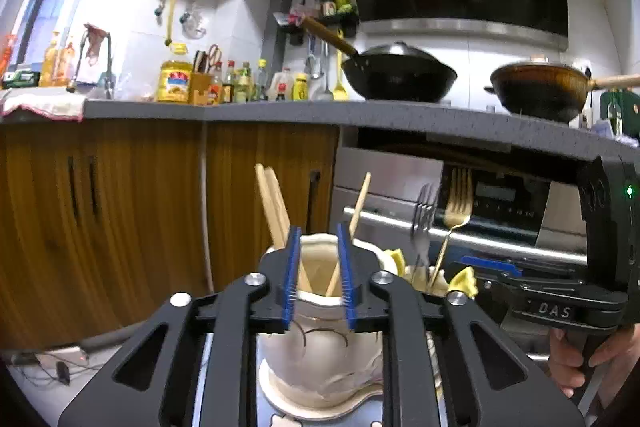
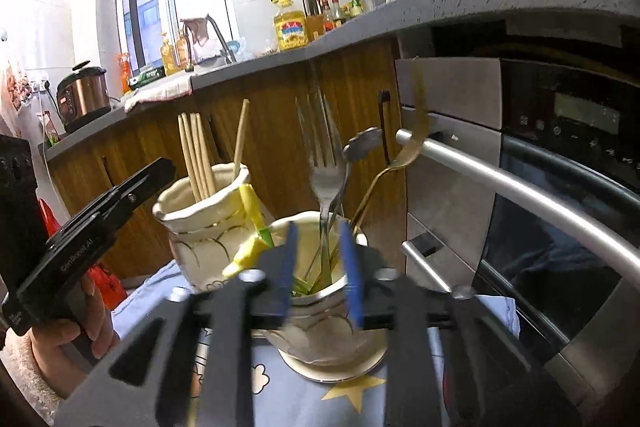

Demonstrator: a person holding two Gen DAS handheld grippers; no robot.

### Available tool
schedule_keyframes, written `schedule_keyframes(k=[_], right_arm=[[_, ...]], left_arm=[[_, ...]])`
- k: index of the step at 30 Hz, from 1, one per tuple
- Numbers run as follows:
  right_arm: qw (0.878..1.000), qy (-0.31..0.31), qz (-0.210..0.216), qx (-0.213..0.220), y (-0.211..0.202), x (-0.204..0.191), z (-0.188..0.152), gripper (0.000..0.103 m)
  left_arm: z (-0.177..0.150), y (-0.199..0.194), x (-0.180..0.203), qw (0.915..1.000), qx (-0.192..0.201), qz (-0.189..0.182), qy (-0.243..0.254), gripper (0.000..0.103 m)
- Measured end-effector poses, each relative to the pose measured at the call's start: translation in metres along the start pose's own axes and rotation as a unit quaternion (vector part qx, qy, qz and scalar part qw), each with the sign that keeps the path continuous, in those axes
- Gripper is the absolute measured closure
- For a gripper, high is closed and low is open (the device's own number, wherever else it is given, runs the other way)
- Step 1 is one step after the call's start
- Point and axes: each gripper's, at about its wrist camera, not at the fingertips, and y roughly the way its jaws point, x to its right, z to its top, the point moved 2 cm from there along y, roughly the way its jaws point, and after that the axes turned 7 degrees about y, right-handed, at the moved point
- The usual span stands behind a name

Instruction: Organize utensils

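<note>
Left tongs [image 1: 318, 269], black arms with ribbed blue pads, stand slightly apart over the rim of a cream glazed ceramic pot [image 1: 320, 355], gripping nothing. Wooden chopsticks [image 1: 274, 205] lean inside that pot; behind it runs a speckled grey surface [image 1: 280, 113] above wood cabinets.

Right tongs [image 2: 320, 267], blurred, stand apart over a second cream pot [image 2: 324, 331] holding a silver fork [image 2: 326, 173] and a gold fork [image 2: 416, 131]. This pot sits on a blue starred cloth [image 2: 300, 403], beside a steel oven [image 2: 520, 187].
</note>
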Motion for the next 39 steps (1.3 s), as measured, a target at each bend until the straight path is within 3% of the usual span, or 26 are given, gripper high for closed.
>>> schedule_keyframes(k=[3, 5, 9, 14, 22, 26, 30, 39], right_arm=[[1.000, -0.002, -0.003, 0.013, -0.015, -0.003, -0.001, 0.068], [1.000, -0.001, -0.005, 0.016, -0.026, -0.005, -0.006, 0.058], [1.000, -0.007, -0.019, 0.011, -0.040, -0.010, -0.020, 0.048], [0.999, -0.018, -0.029, 0.010, -0.054, -0.017, -0.042, 0.026], [0.996, -0.049, -0.065, 0.024, -0.057, -0.024, -0.063, 0.008], [0.994, -0.058, -0.081, 0.035, -0.056, -0.022, -0.066, 0.006], [0.993, -0.058, -0.092, 0.047, -0.055, -0.019, -0.068, 0.006], [0.992, -0.066, -0.090, 0.058, -0.057, -0.021, -0.069, 0.006]], left_arm=[[0.001, -0.018, -0.002, 0.9999, 0.009, 0.007, -0.001, 0.066], [-0.001, -0.029, -0.002, 0.9999, 0.009, 0.011, 0.000, 0.057], [-0.010, -0.047, -0.001, 0.9998, -0.004, 0.020, 0.005, 0.041], [-0.026, -0.059, 0.000, 0.9991, -0.031, 0.028, 0.005, 0.027], [-0.047, -0.069, 0.004, 0.9970, -0.053, 0.051, 0.026, 0.013], [-0.052, -0.071, 0.005, 0.9959, -0.049, 0.062, 0.045, 0.010], [-0.051, -0.072, -0.001, 0.9964, -0.048, 0.063, 0.032, 0.008], [-0.053, -0.067, 0.000, 0.9958, -0.060, 0.060, 0.036, 0.005]])
